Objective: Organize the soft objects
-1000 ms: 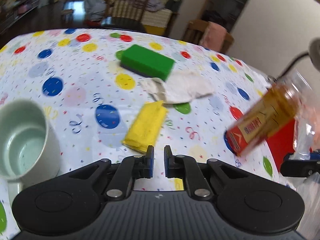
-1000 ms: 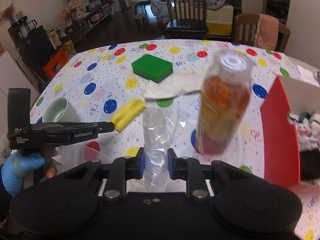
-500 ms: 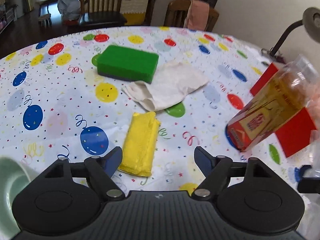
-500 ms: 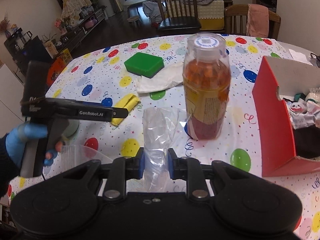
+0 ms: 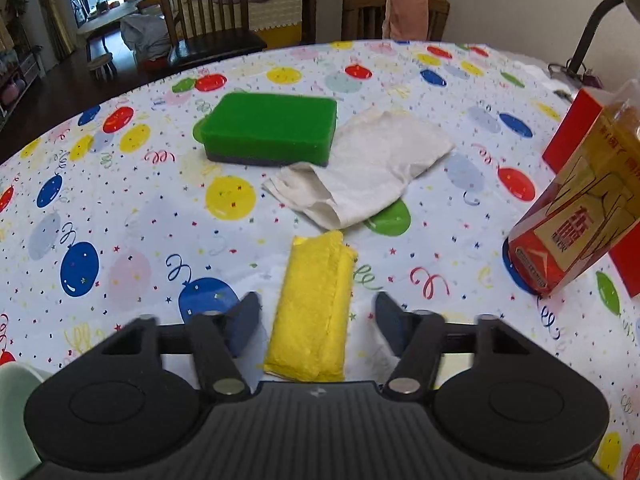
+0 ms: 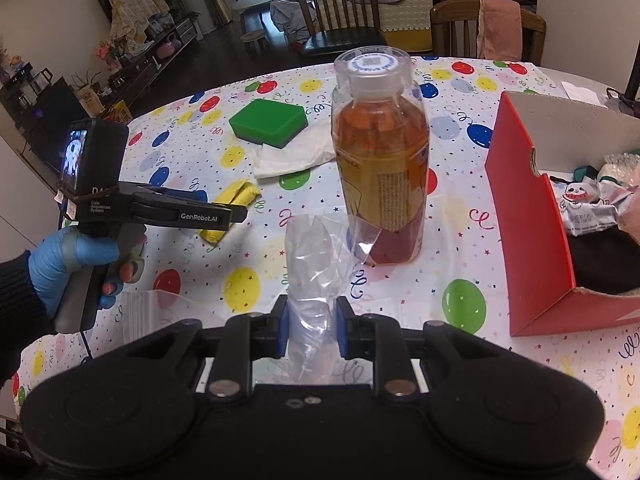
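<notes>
The yellow cloth [image 5: 316,312], folded into a long roll, lies flat on the worktop [image 5: 152,216] under its balloon-print cover, in the left wrist view, its near end between the two fingers of the left gripper [image 5: 316,326]. The jaws stand apart on either side of the roll with a clear gap each side, and have just been closing in; the pads do not touch the cloth. Beyond the roll's far end lies a crumpled white cloth [image 5: 368,168], its far edge touching a green sponge [image 5: 272,130] with a dark underside. At the right edge stands a bottle of orange drink [image 5: 580,216], with a red box [image 5: 572,136] behind it. A pale green cup [image 5: 14,408] shows at the lower left corner.

In the right wrist view, the right gripper [image 6: 311,330] is clamped narrowly on a bunch of clear plastic bag [image 6: 316,276], which rises crumpled from between the blue pads. Just beyond the bag the bottle [image 6: 380,160] stands upright, white cap on top. The red box [image 6: 532,240] sits open to the right, with printed fabric and dark items inside. To the left, a hand in a blue glove [image 6: 68,264] with a dark sleeve holds the left gripper [image 6: 236,214], whose tip hangs over the yellow cloth [image 6: 230,210]. Farther back lie the white cloth [image 6: 288,156] and the green sponge [image 6: 270,122]. A flat clear bag [image 6: 160,312] rests at the near left of the worktop.
</notes>
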`<state>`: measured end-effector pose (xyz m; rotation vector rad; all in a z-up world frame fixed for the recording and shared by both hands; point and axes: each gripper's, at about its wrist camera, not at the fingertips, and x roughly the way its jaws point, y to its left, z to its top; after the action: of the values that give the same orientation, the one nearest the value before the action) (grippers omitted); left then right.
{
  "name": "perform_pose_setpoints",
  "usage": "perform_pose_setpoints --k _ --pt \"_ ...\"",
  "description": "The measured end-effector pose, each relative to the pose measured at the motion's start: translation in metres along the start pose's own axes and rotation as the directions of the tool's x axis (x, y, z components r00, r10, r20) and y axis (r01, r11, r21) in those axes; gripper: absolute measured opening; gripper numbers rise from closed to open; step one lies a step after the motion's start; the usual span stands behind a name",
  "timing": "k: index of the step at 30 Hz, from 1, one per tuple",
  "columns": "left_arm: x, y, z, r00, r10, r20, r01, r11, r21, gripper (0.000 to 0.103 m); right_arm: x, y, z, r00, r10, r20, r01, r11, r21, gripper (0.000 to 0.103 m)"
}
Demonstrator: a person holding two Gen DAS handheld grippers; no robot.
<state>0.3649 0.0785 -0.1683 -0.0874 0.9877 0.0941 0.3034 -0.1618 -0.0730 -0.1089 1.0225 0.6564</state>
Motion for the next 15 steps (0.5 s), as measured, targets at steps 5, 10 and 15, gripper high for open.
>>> perform_pose_setpoints --k 5,10,15 --pt "0.004 -0.005 -0.004 0.999 0.035 -0.005 -0.034 0.998 0.047 0.041 -0.001 -0.002 0.000 1.000 -0.002 0.001 0.002 1.000 0.002 0.021" --pt "0.003 -0.006 -0.006 0.999 0.041 0.008 -0.041 0.998 0.045 0.039 -0.002 -0.005 -0.003 1.000 -0.004 -0.003 0.005 1.000 0.004 0.021" --pt "-0.002 -0.008 -0.010 0.997 0.076 0.034 -0.077 0.996 0.043 0.037 -0.004 -0.010 -0.006 1.000 -0.004 -0.005 0.004 1.000 0.012 0.021"
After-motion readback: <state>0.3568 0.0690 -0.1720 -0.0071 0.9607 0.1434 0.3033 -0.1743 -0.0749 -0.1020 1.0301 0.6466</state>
